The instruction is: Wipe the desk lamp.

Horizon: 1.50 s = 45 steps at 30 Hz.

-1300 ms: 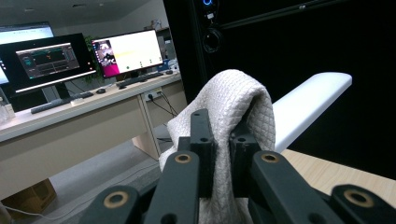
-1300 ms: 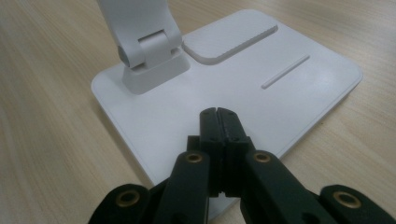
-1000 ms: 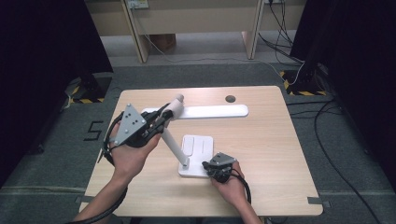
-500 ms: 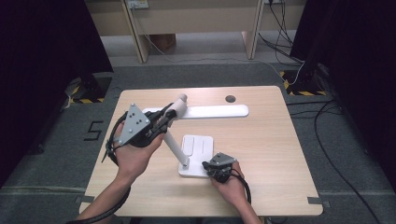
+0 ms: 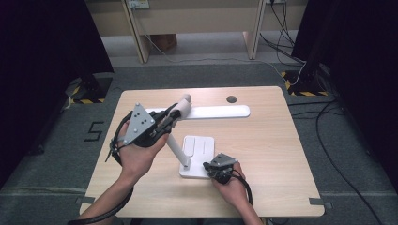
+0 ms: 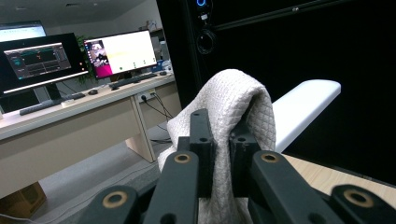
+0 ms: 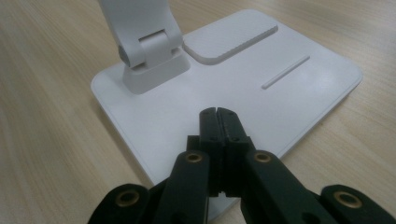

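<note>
At the table, my left gripper point(image 6: 219, 135) has its jaws pinched on a white waffle-weave cloth point(image 6: 229, 102), which bunches up over the tips and presses against the elbow of a white desk lamp point(image 5: 187, 110), where the arm point(image 5: 176, 145) meets the long flat head point(image 6: 303, 100). My right gripper point(image 7: 218, 114) is fully closed with nothing between its jaws, its tips resting down on the near edge of the lamp base point(image 7: 289, 88), just ahead of the hinge point(image 7: 149, 56).

I judge the cloth soft and light, apt to slip or bunch, so a deep pinch on a fold suits it. The lamp looks like rigid smooth plastic, slippery under the pads, and its jointed arm may swing when rubbed; the flat base seems the safest place to pin it, as the right gripper does.

The cloth hides the elbow joint from the left gripper's camera, and I cannot tell how much of it touches the lamp. Beyond the head lies only darkness. From above, the left hand point(image 5: 138, 152) covers the lower part of the cloth, and the base's near corner sits under the right gripper.
</note>
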{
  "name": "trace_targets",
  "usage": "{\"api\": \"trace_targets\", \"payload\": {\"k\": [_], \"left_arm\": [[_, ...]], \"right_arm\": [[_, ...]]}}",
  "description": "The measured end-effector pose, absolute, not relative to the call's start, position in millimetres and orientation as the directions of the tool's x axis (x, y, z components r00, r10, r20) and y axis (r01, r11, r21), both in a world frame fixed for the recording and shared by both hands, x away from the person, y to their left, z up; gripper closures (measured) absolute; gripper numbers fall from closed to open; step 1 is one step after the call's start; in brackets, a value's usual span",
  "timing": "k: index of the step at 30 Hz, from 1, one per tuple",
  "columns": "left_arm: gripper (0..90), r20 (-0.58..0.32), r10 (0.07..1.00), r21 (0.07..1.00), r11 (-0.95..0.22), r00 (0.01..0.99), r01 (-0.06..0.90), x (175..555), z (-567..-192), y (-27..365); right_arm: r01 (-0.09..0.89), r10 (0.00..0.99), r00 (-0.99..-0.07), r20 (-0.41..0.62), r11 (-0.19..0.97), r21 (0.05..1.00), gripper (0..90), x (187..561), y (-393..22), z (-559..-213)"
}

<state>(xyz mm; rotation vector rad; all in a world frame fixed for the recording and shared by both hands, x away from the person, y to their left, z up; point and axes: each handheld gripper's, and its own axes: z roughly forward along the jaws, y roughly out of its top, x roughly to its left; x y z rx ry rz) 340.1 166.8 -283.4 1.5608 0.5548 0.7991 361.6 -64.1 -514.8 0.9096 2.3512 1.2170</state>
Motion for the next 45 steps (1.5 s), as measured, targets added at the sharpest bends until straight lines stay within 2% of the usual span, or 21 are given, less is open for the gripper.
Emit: {"api": "trace_targets", "payload": {"k": [45], "left_arm": [[83.6, 0.186, 0.720, 0.982, -0.164, 0.668, -0.097, 345, -281, 138]], "right_arm": [[0.383, 0.675, -0.738, -0.008, 0.428, 0.819, 89.2, 362, -64, -515]]}}
